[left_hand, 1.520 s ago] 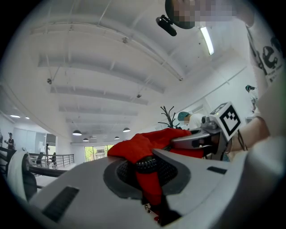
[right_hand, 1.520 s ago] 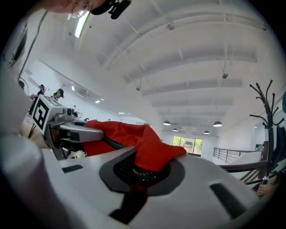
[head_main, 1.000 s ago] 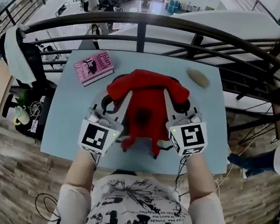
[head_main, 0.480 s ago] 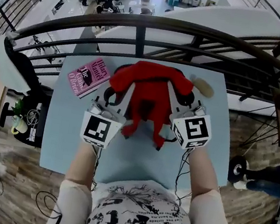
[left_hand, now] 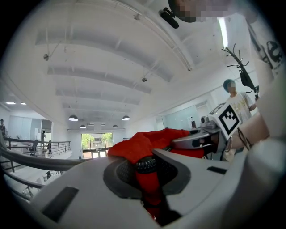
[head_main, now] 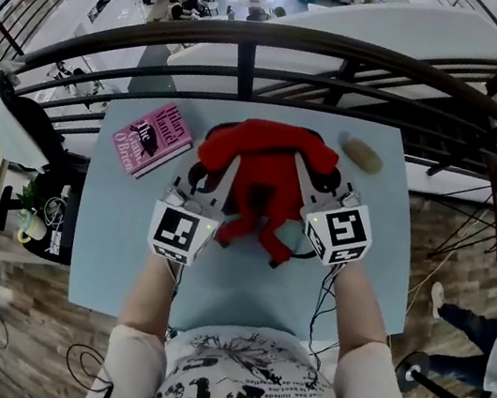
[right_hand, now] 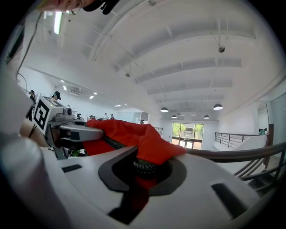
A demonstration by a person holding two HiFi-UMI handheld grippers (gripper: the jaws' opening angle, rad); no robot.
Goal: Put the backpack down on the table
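Note:
The red backpack (head_main: 267,160) lies on the light-blue table (head_main: 126,248), its top toward the railing. My left gripper (head_main: 207,176) is shut on the left shoulder strap, and the red strap (left_hand: 149,183) fills the slot between its jaws. My right gripper (head_main: 313,181) holds the right strap (right_hand: 139,190). Its jaws are opening slightly with the strap still pinched between them. Each gripper view shows the other gripper across the red fabric: the right gripper (left_hand: 202,139) and the left gripper (right_hand: 67,127). Both grippers point level.
A pink book (head_main: 152,138) lies at the table's far left and a brown oval object (head_main: 363,154) at its far right. A dark curved railing (head_main: 258,38) runs just behind the table. A person (left_hand: 233,95) stands in the background.
Both grippers have carried the backpack forward over the table and somewhat lower. The straps stay gripped on both sides.

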